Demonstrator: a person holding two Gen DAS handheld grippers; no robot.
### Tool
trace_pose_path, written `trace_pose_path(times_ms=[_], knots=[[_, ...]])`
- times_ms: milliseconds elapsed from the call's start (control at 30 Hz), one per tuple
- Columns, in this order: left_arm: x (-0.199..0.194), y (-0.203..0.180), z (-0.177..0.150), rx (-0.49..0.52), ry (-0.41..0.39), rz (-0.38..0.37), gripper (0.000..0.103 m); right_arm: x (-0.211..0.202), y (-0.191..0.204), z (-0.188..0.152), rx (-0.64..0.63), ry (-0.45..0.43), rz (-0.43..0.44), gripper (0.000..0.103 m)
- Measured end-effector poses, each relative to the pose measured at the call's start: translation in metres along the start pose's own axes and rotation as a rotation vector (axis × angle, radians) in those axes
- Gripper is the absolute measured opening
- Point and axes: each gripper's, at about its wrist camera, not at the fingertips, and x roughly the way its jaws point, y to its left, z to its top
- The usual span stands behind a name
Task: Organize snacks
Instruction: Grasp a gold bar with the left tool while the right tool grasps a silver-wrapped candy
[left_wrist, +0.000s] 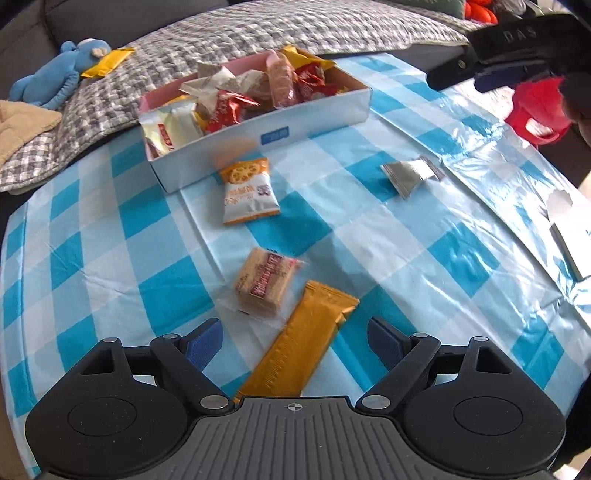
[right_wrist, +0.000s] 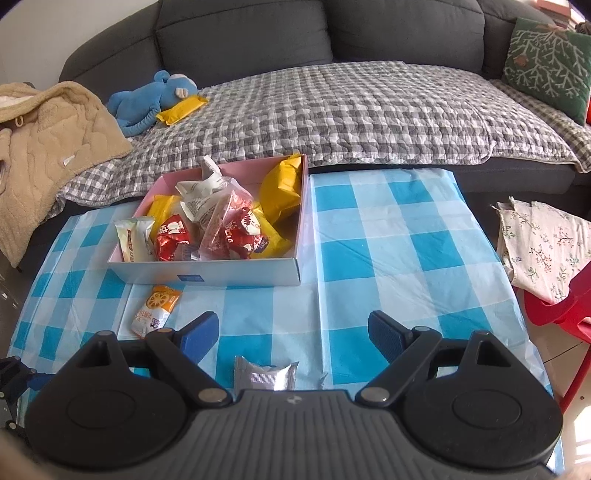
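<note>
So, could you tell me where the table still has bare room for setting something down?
The widest free patch is the checked tablecloth to the right of the snack box, out to the table's edge. The box is packed full. In front of it, the lotus-chip packet, cracker pack, orange bar and silver sachet crowd the cloth.

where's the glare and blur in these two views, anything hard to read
Left wrist view: window glare washes out the tablecloth at right, and the long orange bar between the open left gripper is slightly motion-smeared. Right wrist view: even light, sharp; fisheye bends the sofa and table edges; the silver packet shows clearly.
</note>
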Motion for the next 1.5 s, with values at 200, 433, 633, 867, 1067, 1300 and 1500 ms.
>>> trace_pose_path(times_ms=[200, 433, 633, 867, 1067, 1300, 1500], knots=[[0.021, -0.007, -0.01, 0.055, 0.078, 0.054, 0.087, 0.006, 0.007, -0.003, -0.026, 0.028, -0.003, 0.086], [0.018, -0.001, -0.007, -0.013, 0.058, -0.021, 0.036, 0.01, 0.011, -0.003, -0.04, 0.048, 0.016, 0.082], [0.017, -0.001, -0.002, -0.045, 0.055, -0.026, 0.026, 0.017, 0.009, -0.005, -0.033, 0.066, 0.007, 0.076], [0.001, 0.014, 0.006, -0.155, -0.005, -0.092, 0.026, 0.028, 0.026, -0.015, -0.176, 0.139, 0.079, 0.071], [-0.015, 0.025, 0.013, -0.218, -0.072, -0.122, 0.026, 0.048, 0.04, -0.029, -0.433, 0.194, 0.056, 0.067], [-0.016, 0.042, 0.02, -0.315, -0.104, -0.101, 0.026, 0.064, 0.035, -0.04, -0.582, 0.162, 0.042, 0.059], [-0.011, 0.046, 0.025, -0.354, -0.104, -0.074, 0.026, 0.068, 0.04, -0.034, -0.583, 0.147, 0.085, 0.023]])
